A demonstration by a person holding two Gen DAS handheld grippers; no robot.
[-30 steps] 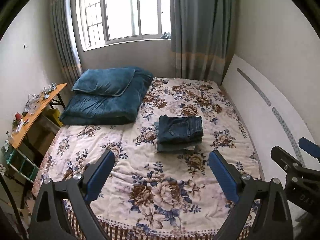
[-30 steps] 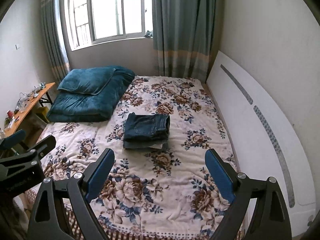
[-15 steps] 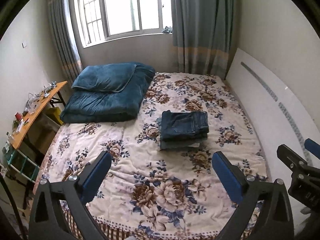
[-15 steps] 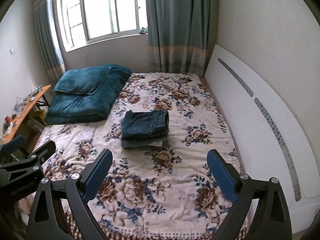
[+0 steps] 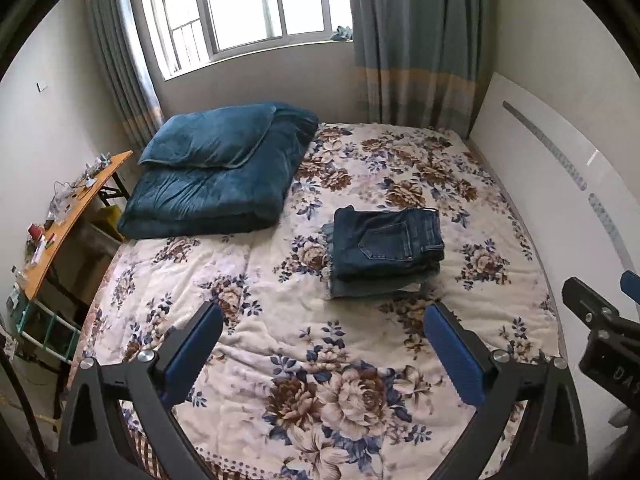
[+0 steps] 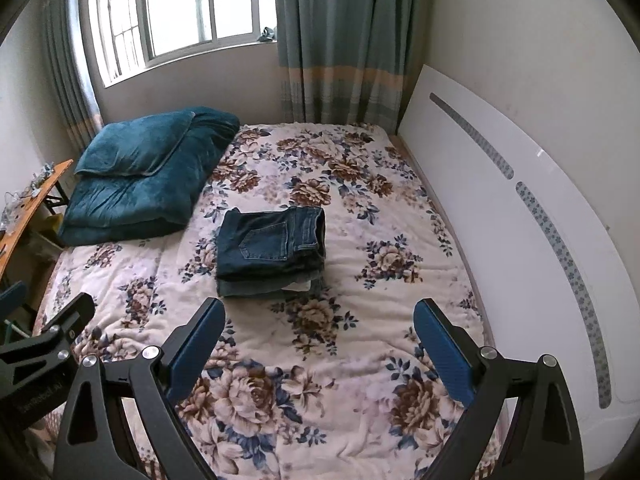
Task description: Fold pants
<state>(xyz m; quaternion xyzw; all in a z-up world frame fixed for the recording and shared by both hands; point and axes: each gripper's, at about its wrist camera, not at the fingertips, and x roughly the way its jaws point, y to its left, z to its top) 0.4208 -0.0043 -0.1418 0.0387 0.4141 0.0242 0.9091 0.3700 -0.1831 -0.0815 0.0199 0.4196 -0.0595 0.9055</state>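
Dark blue jeans [image 5: 386, 246] lie folded in a neat stack in the middle of the bed [image 5: 280, 344], back pocket up; the right wrist view shows the same jeans [image 6: 270, 250]. My left gripper [image 5: 324, 320] hangs open above the flowered blanket, short of the stack, with nothing between its blue pads. My right gripper [image 6: 318, 316] is open too, empty, and also short of the jeans. Each gripper shows at the edge of the other's view: the right gripper [image 5: 600, 320] and the left gripper [image 6: 48, 328].
A folded teal quilt with a pillow [image 5: 216, 176] lies at the bed's far left. A white headboard [image 6: 520, 220] runs along the right side. A cluttered wooden side table [image 5: 60, 220] stands left of the bed. Window and curtains [image 5: 416, 40] are at the far wall.
Both grippers have moved forward and down toward the bed, so the jeans look larger and nearer. The left jaws spread slightly wider. The jeans have not moved.
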